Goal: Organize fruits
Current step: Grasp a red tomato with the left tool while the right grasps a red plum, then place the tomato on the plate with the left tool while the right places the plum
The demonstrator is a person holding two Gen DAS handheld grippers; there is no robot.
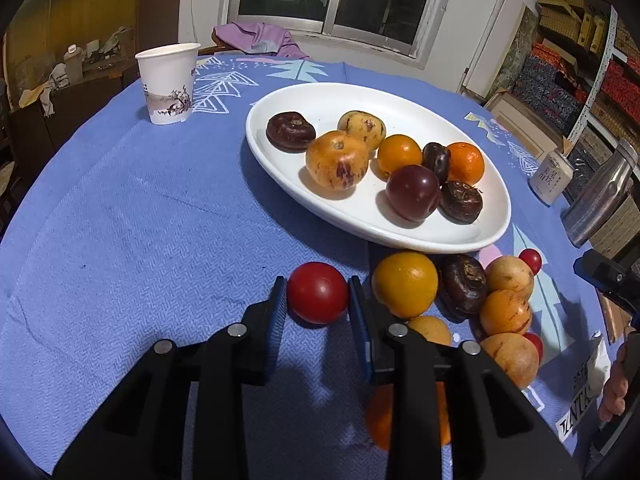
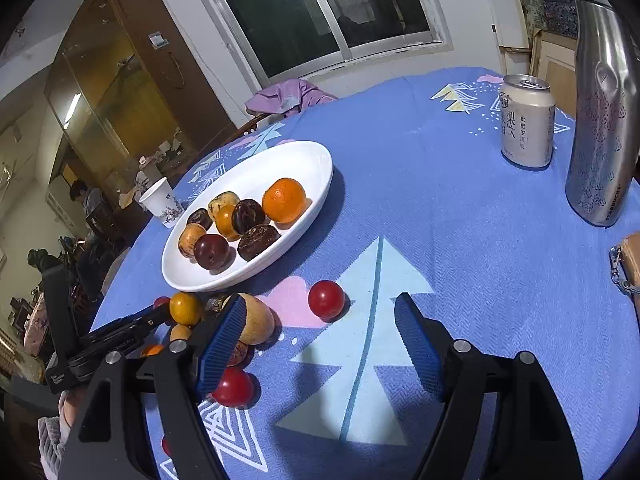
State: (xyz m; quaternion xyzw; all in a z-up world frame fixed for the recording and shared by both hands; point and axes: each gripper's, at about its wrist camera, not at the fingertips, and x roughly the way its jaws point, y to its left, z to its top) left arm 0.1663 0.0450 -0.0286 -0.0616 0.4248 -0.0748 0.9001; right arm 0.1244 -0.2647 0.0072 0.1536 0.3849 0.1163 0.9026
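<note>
A small round red fruit [image 1: 318,292] is pinched between the blue pads of the left gripper [image 1: 318,300] on the blue woven tablecloth [image 1: 140,220], just near of the white oval plate [image 1: 360,224] of mixed fruits. The right gripper [image 2: 320,344] is held spread over the cloth, nothing between its fingers.

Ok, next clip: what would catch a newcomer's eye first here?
Probably the left gripper in the foreground, its jaws shut on a round red tomato-like fruit on the blue patterned tablecloth. Just beyond sits the white oval plate, already holding orange, speckled yellow and dark brown fruits. The right gripper hangs open over the cloth, nothing between its jaws.
</note>
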